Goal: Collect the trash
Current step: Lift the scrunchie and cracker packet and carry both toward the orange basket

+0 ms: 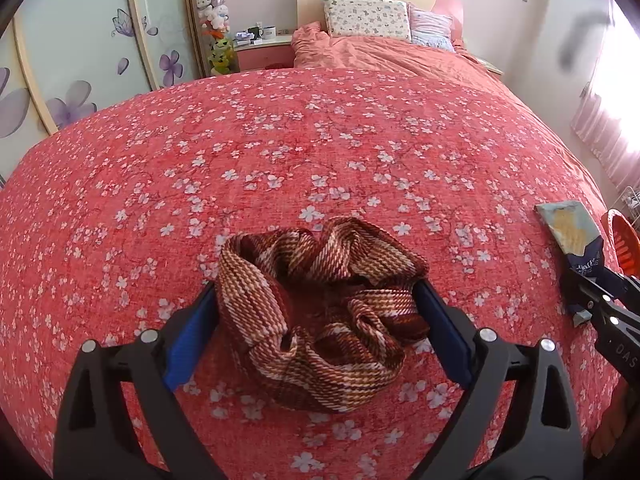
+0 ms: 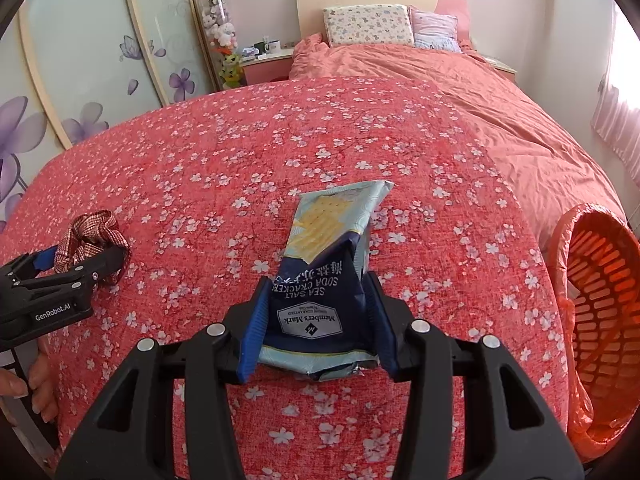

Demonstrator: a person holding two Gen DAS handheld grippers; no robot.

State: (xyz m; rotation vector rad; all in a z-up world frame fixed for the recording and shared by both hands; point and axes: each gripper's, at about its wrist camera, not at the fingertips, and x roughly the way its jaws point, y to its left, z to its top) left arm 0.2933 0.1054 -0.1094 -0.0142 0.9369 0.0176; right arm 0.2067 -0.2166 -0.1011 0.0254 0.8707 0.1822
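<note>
A crumpled red-brown and cream striped cloth (image 1: 320, 308) lies on the red flowered bedspread (image 1: 280, 152). My left gripper (image 1: 316, 300) is wide, its blue pads touching the cloth's two sides; the cloth rests on the bed. The gripper (image 2: 80, 258) and the cloth (image 2: 90, 236) also show in the right wrist view. A blue and pale soda cracker wrapper (image 2: 328, 272) lies on the bed. My right gripper (image 2: 318, 284) is shut on its dark lower half, and the wrapper buckles between the pads. The wrapper (image 1: 568, 232) also shows in the left wrist view.
An orange slatted bin (image 2: 600, 292) lined with an orange bag stands off the bed's right edge. Pillows (image 2: 368, 26) and a pink duvet lie at the far end. A nightstand with mugs (image 2: 266, 54) and a flowered wardrobe stand at the left.
</note>
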